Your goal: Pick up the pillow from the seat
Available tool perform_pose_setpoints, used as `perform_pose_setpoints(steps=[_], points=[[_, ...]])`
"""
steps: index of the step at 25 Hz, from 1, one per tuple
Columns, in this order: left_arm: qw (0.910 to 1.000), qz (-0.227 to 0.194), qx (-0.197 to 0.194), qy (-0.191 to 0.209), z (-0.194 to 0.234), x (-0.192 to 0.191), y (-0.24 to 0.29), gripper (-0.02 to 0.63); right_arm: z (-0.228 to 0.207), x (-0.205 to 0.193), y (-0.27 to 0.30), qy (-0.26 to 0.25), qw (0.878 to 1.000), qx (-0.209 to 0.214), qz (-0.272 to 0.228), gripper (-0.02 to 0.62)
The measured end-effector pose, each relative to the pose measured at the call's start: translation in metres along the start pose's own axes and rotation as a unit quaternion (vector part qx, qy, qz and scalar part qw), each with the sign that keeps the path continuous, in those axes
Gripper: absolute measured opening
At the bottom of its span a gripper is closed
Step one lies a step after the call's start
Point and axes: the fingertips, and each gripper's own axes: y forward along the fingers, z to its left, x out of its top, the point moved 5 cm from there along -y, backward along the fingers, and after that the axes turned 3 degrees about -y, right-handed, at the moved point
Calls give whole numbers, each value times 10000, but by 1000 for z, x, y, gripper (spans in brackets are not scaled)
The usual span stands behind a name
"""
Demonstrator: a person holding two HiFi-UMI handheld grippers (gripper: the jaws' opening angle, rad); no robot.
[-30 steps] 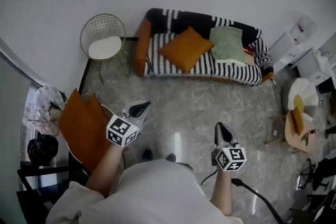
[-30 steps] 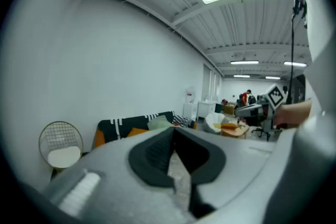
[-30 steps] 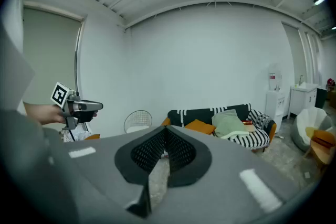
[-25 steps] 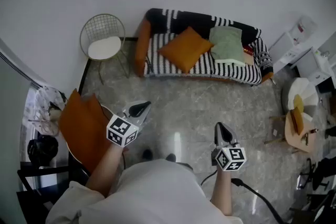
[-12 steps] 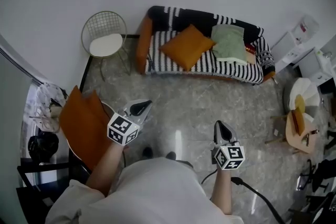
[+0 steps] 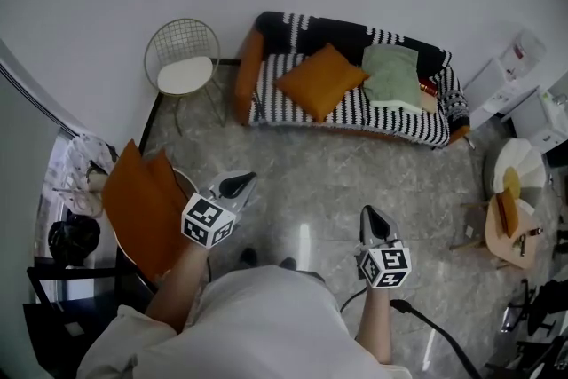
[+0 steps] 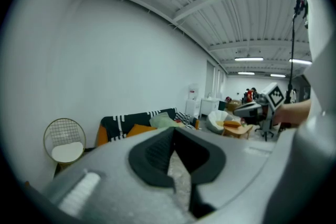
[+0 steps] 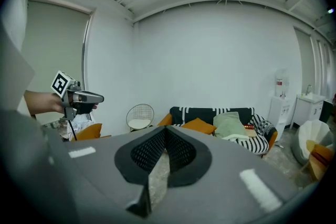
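Across the last moments almost nothing changes: the wire chair (image 6: 182,67) and the rest of the room slide slightly in the head view, which reads as a small shift of the person rather than a real approach. The left gripper (image 6: 234,184) stays with its jaws pressed together on nothing. The orange pillow (image 6: 320,82) lies on the striped sofa (image 6: 390,122) beside a green pillow (image 6: 391,74), well apart from both tools. The right gripper (image 6: 371,219) is likewise closed and empty, so the pickup has not begun.

Visible are 1 striped sofa (image 6: 359,116), 1 orange pillow (image 6: 321,82), 1 green pillow (image 6: 390,75) and 1 wire chair (image 6: 184,74)
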Motion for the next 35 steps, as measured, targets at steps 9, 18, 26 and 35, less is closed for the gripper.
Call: perform_pose_setpoints(steps=[9, 18, 26, 35], points=[[9999, 6, 141, -56, -35, -4, 11, -2, -30, -10, -17, 5, 9998, 188, 0, 5], [9998, 40, 182, -112, -65, -15, 22, -2, -44, -18, -25, -95, 9992, 398, 39, 5], [9997, -20, 173, -168, -75, -14, 30, -2, -53, -24, -32, -35, 9991, 424, 27, 5], [9997, -64, 134, -179, -60, -8, 45, -2, -59, -22, -13, 75, 9992, 386, 38, 5]])
